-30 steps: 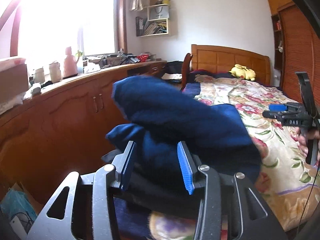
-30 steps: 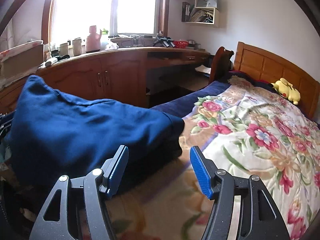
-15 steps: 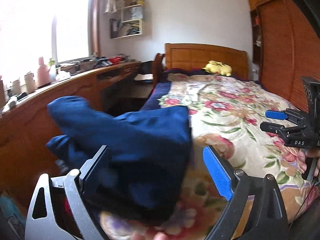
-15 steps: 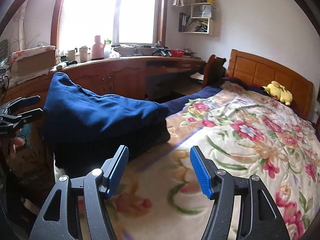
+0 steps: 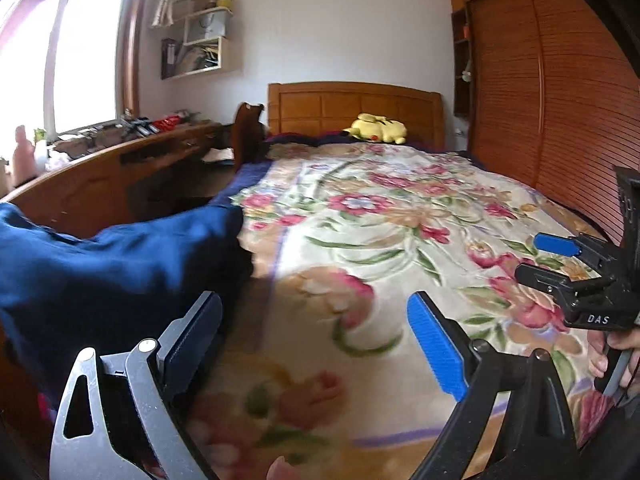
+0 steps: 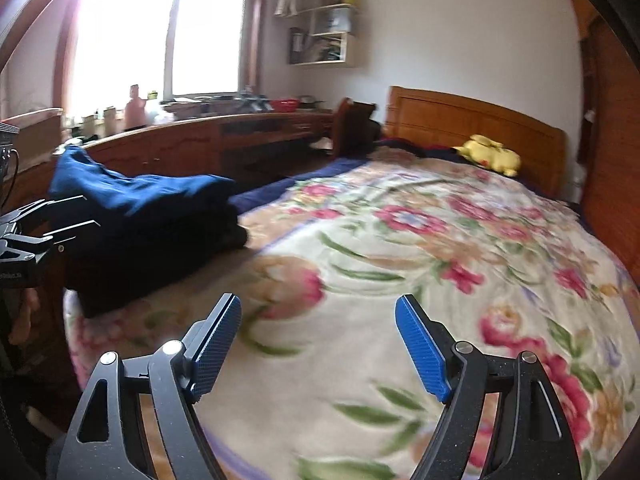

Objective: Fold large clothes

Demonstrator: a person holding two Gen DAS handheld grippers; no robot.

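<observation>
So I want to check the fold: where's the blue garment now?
The blue garment lies bunched at the left edge of the floral bedspread, on the side nearest the wooden cabinets; neither gripper holds it.

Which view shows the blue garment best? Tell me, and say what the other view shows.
The right wrist view. There the blue garment lies whole as a folded pile at the left edge of the bed. The left wrist view shows the blue garment closer, but cut off by the frame's left edge and partly hidden behind the left gripper.

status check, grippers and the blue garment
Left gripper open, empty. Right gripper opening, empty. Blue garment bunched at the bed corner, released. Nothing in the way.
</observation>
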